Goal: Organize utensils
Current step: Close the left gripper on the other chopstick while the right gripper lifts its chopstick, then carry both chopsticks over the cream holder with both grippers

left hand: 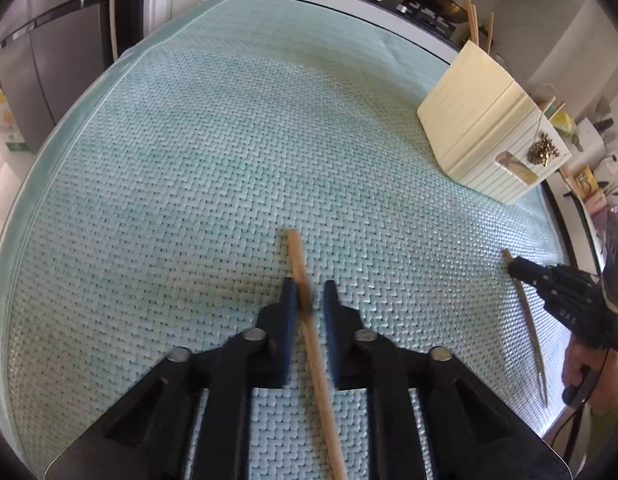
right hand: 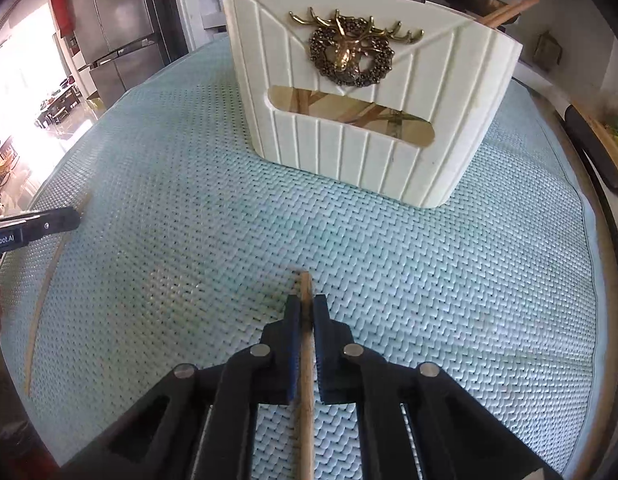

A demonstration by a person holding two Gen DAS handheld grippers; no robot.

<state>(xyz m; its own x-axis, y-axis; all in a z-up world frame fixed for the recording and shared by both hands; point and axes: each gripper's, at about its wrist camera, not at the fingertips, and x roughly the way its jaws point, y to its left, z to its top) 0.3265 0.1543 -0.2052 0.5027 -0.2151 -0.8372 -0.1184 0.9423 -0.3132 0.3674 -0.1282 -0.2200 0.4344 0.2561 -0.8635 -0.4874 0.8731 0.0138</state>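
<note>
Left wrist view: our left gripper [left hand: 309, 294] sits open around a chopstick [left hand: 313, 356] at 6 o'clock on the mat [left hand: 189, 160]. Our right gripper [right hand: 306, 307] looks nearly closed on its own stick [right hand: 305, 384], holder [right hand: 369, 120] at 12. Light, stiff, slippery wood, so we'd pinch near the thick end.

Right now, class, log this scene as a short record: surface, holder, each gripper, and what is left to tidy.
surface: woven teal mat
holder: cream box with a deer emblem, upright on the mat, chopsticks already standing in it
left gripper: jaws apart, a chopstick lying between them, not yet clamped
right gripper: jaws nearly closed around a second chopstick; firm grip unclear
left to tidy: both chopsticks on the mat
</note>
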